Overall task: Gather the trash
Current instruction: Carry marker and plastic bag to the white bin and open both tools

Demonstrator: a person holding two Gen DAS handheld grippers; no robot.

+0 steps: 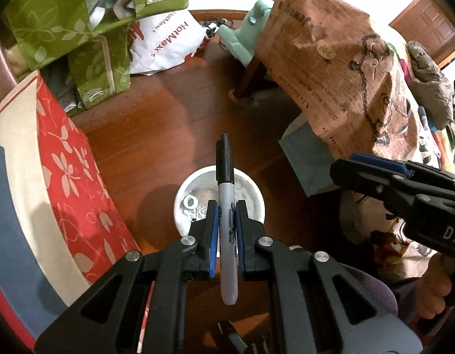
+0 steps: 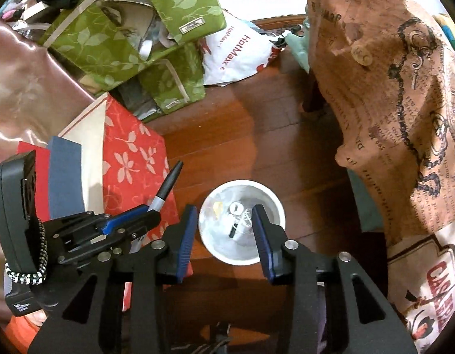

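Note:
My left gripper (image 1: pixel 227 206) is shut on a grey marker with a black cap (image 1: pixel 226 206), held above a white round bin (image 1: pixel 251 190) on the wooden floor. The bin holds several small scraps. My right gripper (image 2: pixel 224 209) is open and empty, directly above the same bin (image 2: pixel 271 197), its fingers on either side of the opening. In the right wrist view, the left gripper (image 2: pixel 148 209) with the marker (image 2: pixel 167 187) is at the left. In the left wrist view, the right gripper (image 1: pixel 345 168) enters from the right.
A red floral box (image 1: pixel 71 177) lies left of the bin. Green leaf-print bags (image 1: pixel 65 20) and a white HotMax bag (image 1: pixel 165 44) lie at the back. A table draped in brown printed cloth (image 1: pixel 330 67) stands to the right, with a pale blue bag (image 1: pixel 310 162) beneath it.

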